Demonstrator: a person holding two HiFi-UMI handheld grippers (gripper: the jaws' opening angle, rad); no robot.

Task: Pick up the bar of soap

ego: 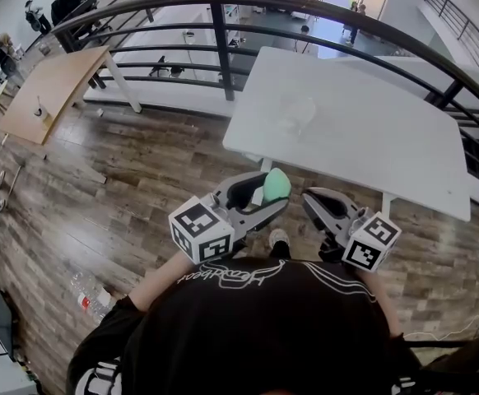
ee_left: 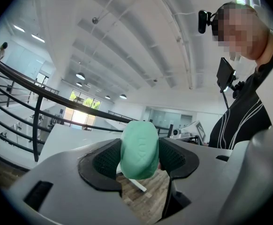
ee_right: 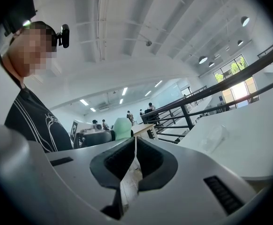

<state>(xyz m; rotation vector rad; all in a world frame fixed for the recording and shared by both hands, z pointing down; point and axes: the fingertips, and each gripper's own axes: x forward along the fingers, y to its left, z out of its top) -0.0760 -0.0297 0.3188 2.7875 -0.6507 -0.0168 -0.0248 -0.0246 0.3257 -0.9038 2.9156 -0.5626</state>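
A mint-green bar of soap (ego: 276, 184) is clamped between the jaws of my left gripper (ego: 266, 194), held in the air just off the near edge of the white table (ego: 363, 130). Through the left gripper view the soap (ee_left: 139, 149) stands upright between the two black pads, and that gripper (ee_left: 140, 157) is tilted upward. My right gripper (ego: 315, 201) hovers just to the right, its jaws pressed together with nothing in them (ee_right: 134, 159). From the right gripper view the soap (ee_right: 122, 128) shows beyond its jaws.
A clear plastic wrapper (ego: 295, 115) lies on the white table. A dark metal railing (ego: 223, 48) curves behind it. A wooden table (ego: 54, 89) stands at the left, people beyond it. A plastic bottle (ego: 87, 295) lies on the wood floor.
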